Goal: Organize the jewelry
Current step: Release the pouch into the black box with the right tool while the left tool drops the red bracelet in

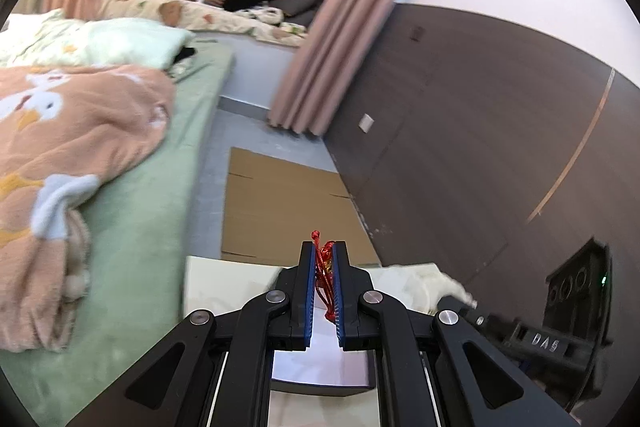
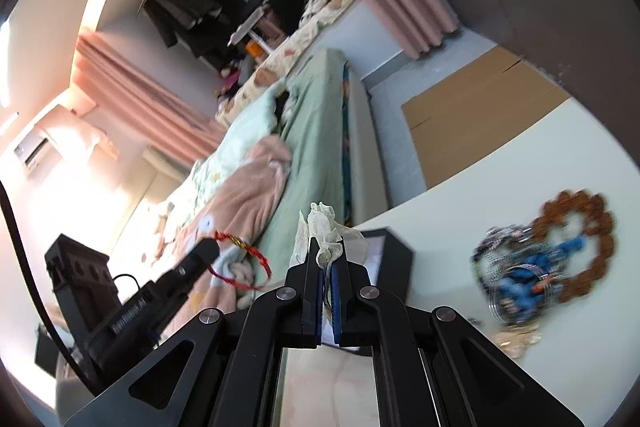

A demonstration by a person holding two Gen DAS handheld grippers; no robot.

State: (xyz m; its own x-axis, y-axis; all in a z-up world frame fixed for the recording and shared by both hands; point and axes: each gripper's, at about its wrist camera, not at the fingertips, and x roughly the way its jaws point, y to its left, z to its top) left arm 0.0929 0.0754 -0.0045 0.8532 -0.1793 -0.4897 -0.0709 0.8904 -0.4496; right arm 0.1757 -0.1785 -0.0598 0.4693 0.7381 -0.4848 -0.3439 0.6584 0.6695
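1. My left gripper (image 1: 324,259) is clamped on the red cord bracelet (image 1: 323,267); light, limp, so I'd pinch the cord itself.
2. My right gripper (image 2: 326,259) is closed on crumpled white tissue (image 2: 320,223); soft, tears easily.
3. The jewelry pile (image 2: 540,259) lies at three o'clock on the white table (image 2: 440,227); tangle-prone.

Red string bracelet (image 1: 325,277) pinched in the left claw (image 1: 324,251), loop dangling below. Crumpled white tissue (image 2: 322,233) clamped in the right claw (image 2: 326,255); tangled bead bracelets (image 2: 544,251) lie on the table to its right.
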